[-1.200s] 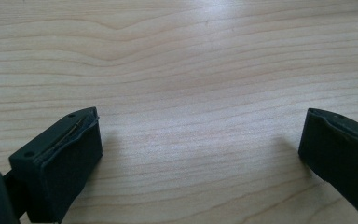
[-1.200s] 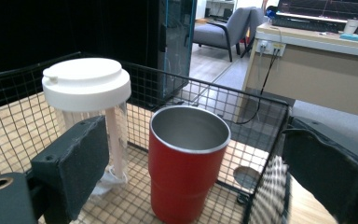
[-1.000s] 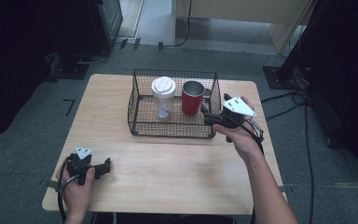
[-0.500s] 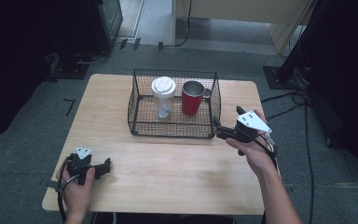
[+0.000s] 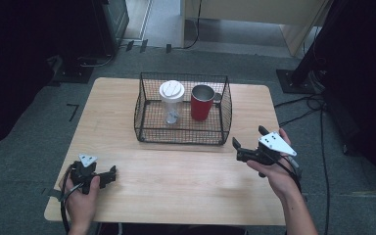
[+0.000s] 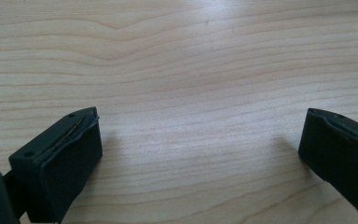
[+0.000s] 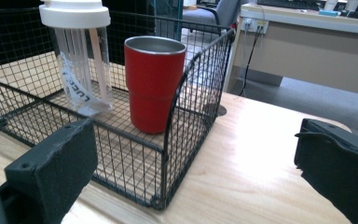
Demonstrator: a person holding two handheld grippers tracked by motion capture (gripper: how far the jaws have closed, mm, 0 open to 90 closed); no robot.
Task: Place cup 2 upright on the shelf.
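Red cup [image 5: 201,103], steel rim, matte body, stands upright in right half of wire basket [image 5: 147,131], just beside clear tumbler [image 5: 171,103] w/ white lid, poss. touching, hard to tell. Right gripper [image 5: 245,148]: jaws wide apart, empty, on the near-right side outside the basket, cup far-left of it. Left gripper [image 5: 108,175]: jaws spread, empty, low over table [image 5: 176,176] at near-left, well apart from the basket.
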